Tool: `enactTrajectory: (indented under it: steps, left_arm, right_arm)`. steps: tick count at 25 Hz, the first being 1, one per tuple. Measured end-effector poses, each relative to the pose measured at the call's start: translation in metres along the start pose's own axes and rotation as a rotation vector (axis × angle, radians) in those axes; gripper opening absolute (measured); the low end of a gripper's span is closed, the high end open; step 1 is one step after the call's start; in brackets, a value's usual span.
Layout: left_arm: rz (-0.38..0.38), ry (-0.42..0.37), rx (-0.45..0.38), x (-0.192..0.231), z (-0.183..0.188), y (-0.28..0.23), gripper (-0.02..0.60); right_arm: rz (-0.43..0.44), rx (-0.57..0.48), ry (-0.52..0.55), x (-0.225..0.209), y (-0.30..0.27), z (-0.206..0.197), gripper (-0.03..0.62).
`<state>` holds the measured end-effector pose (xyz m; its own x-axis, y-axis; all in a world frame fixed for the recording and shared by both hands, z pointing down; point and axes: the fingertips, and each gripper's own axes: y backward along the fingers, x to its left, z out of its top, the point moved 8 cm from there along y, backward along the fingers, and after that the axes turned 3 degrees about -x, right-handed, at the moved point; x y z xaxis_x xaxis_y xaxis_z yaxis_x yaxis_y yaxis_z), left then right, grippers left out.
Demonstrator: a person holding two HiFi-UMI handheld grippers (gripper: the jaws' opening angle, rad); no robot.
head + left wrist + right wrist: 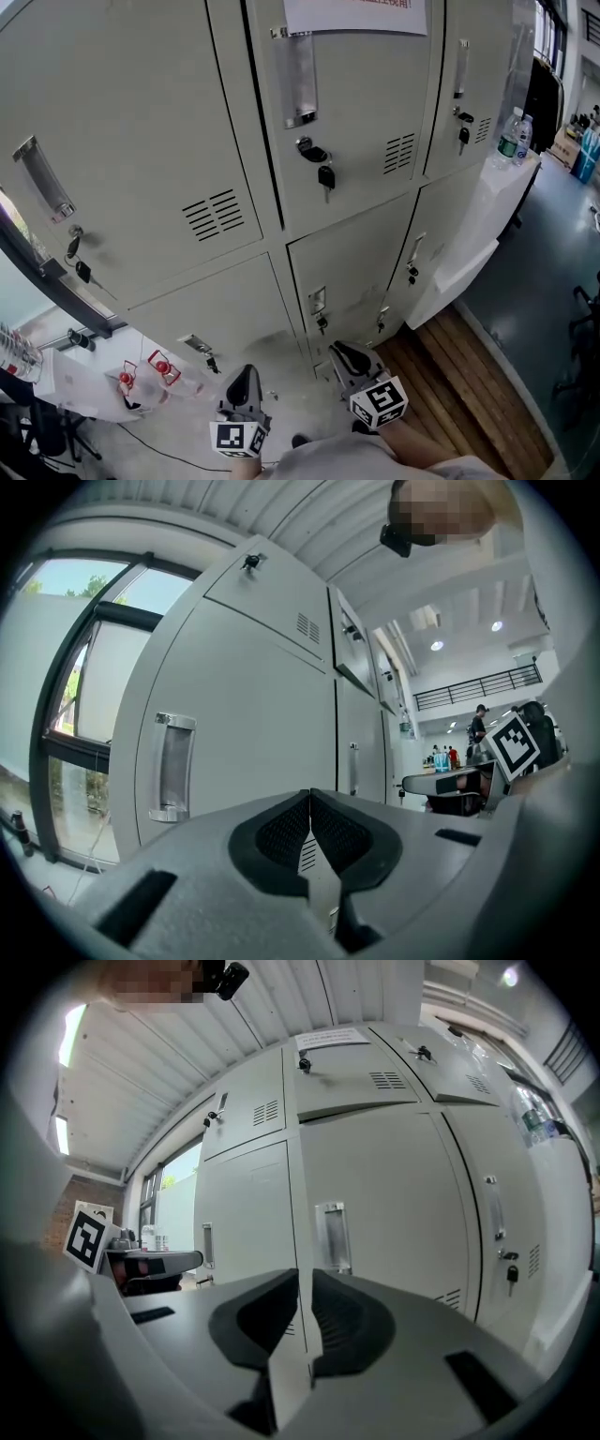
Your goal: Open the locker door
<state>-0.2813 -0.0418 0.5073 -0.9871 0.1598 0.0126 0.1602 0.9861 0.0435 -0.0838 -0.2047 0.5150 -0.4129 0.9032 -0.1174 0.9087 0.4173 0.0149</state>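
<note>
Two hand-held grippers face a bank of grey lockers. The head view shows six locker doors [356, 112], three above and three below, all closed flush. A key hangs beside the recessed handle on each of the three upper doors, the middle key [325, 177] the plainest. One paper notice [356, 14] is stuck at the top of the upper middle door.

The left gripper [245, 375] and the right gripper [349, 353] sit low in the head view, side by side and apart from each other. Each carries one marker cube. Both point at the bottom row without touching it.

In the left gripper view, the left gripper [310, 806] has its two black pads pressed together at the tips, with nothing between them. In the right gripper view, the right gripper [302, 1290] shows only a thin slit between its pads, and it too is empty.

The lower middle door [352, 267] stands nearest, straight ahead of the right gripper. Its recessed handle [330, 1237] appears just above the closed jaws, clear of them. The left gripper faces the lower left door, whose handle [173, 766] lies up and to the left of its jaws.

Two water bottles [511, 134] stand on a white ledge [487, 202] at the right end of the lockers. Two small red items [161, 366] lie on the pale floor at the left. Wooden boards [450, 375] run along the floor at the right.
</note>
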Motion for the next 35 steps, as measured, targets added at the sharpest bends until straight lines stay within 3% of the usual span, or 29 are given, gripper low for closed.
enactTrajectory:
  steps: [1,3,5,22,29,35]
  left_arm:
    - [0.001,-0.003,0.002,0.0,0.0,0.001,0.009]
    - [0.003,-0.008,0.004,0.0,0.0,0.003,0.009]
    - [0.005,-0.014,0.006,0.002,0.001,0.006,0.009]
    - [0.094,-0.012,0.031,0.026,-0.004,0.027,0.009]
    - [0.09,-0.017,0.03,0.028,-0.005,0.027,0.009]
    - [0.083,-0.014,0.032,0.027,-0.005,0.028,0.009]
  right_arm:
    - [0.007,-0.002,-0.003,0.0,-0.003,0.0,0.018]
    - [0.024,-0.004,-0.012,-0.001,-0.01,0.002,0.136]
    - [0.034,-0.009,-0.011,-0.002,-0.018,0.004,0.161]
    - [0.035,-0.019,0.143,-0.016,-0.092,0.022,0.163]
    - [0.02,-0.019,0.148,-0.015,-0.101,0.022,0.161]
    - [-0.002,-0.016,0.145,-0.014,-0.096,0.023,0.106]
